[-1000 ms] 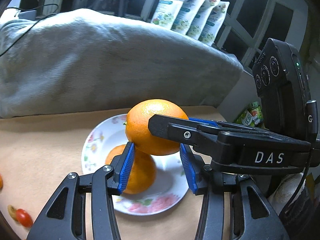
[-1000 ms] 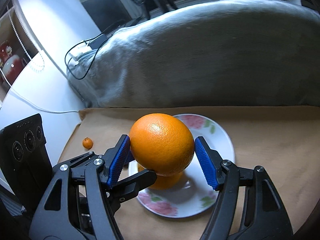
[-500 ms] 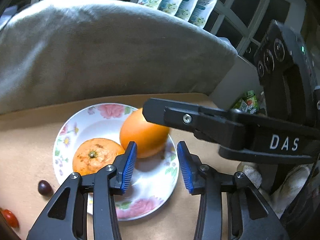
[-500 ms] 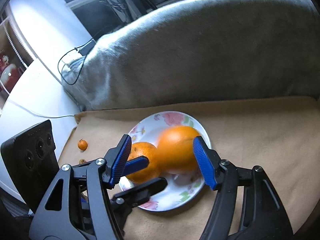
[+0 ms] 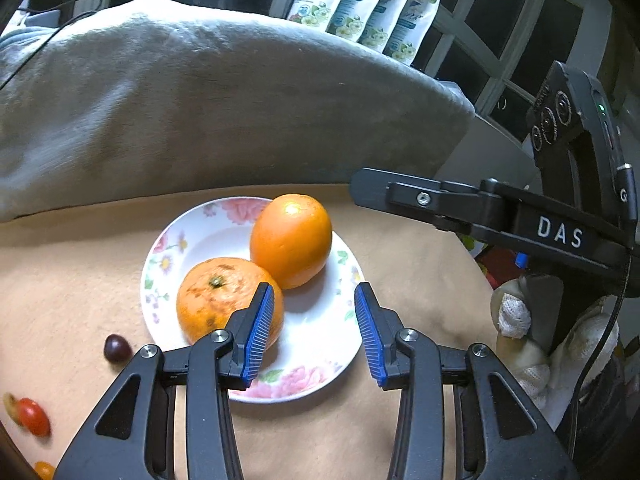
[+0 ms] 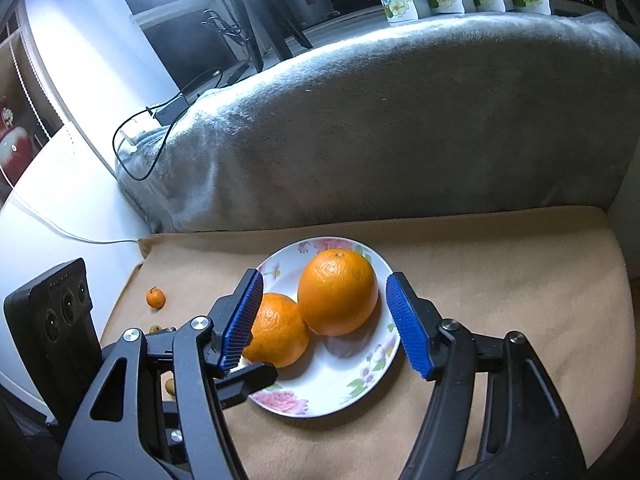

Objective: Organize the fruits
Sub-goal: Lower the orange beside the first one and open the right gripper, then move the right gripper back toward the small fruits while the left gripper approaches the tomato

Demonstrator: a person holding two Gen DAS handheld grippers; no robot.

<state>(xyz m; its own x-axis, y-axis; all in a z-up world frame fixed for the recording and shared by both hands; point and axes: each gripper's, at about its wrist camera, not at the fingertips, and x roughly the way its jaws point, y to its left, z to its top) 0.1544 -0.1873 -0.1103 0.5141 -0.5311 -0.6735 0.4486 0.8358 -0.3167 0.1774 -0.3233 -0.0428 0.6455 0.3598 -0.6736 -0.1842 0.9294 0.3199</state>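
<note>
- The smooth orange [image 6: 338, 291], held between the right gripper's blue pads a second ago and lifted above the plate, now sits on the flowered plate [image 6: 360, 376], touching the rougher orange [image 6: 276, 330] beside it.
- The right gripper [image 6: 324, 326] has drawn back from the fruit; its jaws are opening, the smooth orange lies between the pads in this view, and neither pad presses on it.
- The left gripper [image 5: 314, 330] hovers over the plate's near rim, jaws partly open and holding nothing; its left pad overlaps the rougher orange [image 5: 224, 300] in the picture, and contact cannot be told.
- Both oranges crowd the plate's far-left half, the smooth orange [image 5: 291, 240] toward the far rim; the near-right part of the plate [image 5: 320, 344] is bare.
- The plate stands mid-way on the tan cloth surface [image 6: 500, 280], close to its far edge, where a grey blanket [image 6: 380, 128] rises.
- Open cloth stretches to the right edge and along the near edge.
- Toward the left edge lie small fruits: a dark one [image 5: 117, 348] just off the plate's rim, a red one [image 5: 34, 416] farther out, and a tiny orange one [image 6: 155, 298] well apart.
</note>
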